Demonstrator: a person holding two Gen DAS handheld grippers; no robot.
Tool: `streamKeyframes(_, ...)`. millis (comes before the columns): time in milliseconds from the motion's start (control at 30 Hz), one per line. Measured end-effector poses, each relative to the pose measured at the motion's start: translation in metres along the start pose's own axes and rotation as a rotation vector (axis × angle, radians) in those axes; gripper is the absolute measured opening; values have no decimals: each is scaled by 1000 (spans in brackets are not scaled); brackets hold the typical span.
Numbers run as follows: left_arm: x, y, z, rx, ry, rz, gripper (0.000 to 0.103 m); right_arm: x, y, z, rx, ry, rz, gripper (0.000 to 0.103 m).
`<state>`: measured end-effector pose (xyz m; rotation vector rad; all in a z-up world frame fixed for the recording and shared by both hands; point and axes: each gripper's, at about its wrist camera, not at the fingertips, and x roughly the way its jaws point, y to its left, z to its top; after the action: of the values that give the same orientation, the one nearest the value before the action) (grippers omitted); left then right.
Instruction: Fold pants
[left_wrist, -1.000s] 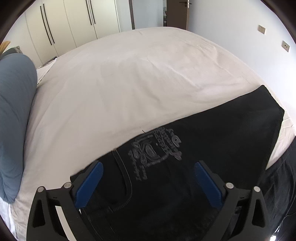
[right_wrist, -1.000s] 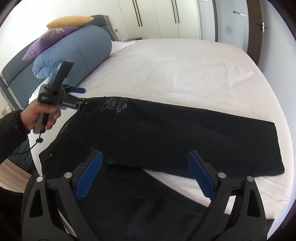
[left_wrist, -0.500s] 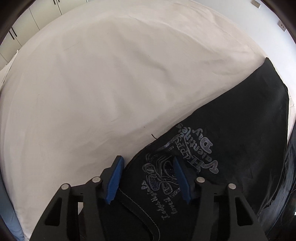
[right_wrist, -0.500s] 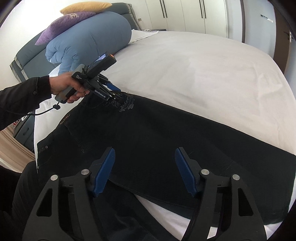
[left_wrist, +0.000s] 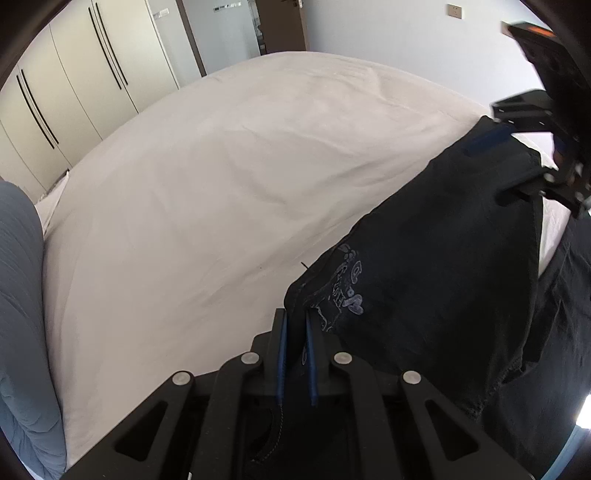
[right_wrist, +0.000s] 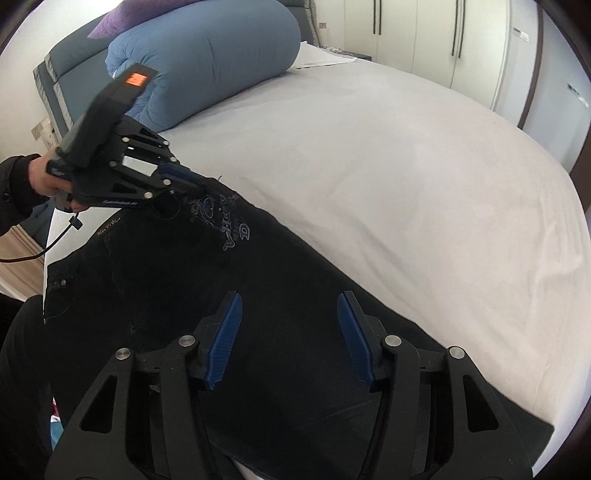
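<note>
Black pants (left_wrist: 424, 258) lie across the white bed (left_wrist: 221, 166), with a pale printed design (right_wrist: 221, 221) near the waist. My left gripper (left_wrist: 294, 317) is shut on the waist corner beside that print, and the cloth bunches up at the pads. From the right wrist view, a hand (right_wrist: 40, 177) holds this left gripper (right_wrist: 201, 182) at the pants' far corner. My right gripper (right_wrist: 289, 299) hovers over the pant leg with its jaws closing. Black cloth (right_wrist: 166, 266) lies under and between the blue pads, which stand apart. It also shows in the left wrist view as the right gripper (left_wrist: 524, 147).
A rolled blue duvet (right_wrist: 207, 62) and a purple pillow (right_wrist: 110, 22) sit at the head of the bed. Wardrobe doors (left_wrist: 74, 92) line the far wall. White sheet stretches beyond the pants. The bed's edge runs close to my grippers.
The left gripper's jaws have gone from wide open to shut on the waist corner, and it has pulled back. The right gripper has moved along the leg and narrowed.
</note>
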<state>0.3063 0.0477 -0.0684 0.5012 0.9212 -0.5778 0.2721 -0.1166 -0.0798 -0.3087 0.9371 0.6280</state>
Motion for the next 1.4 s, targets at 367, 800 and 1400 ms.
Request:
streamKeyframes(367, -16, -30, -16, 28, -70, 8, 8, 62, 37, 54, -216, 123, 16, 34)
streamKeyframes(800, -24, -22, -29, 0, -84, -6, 8, 94, 43, 60, -240, 230, -30, 5)
streamKeyframes(1400, -78, -43, -89, -108, -101, -49, 8, 30, 80, -7, 238, 156, 197, 3)
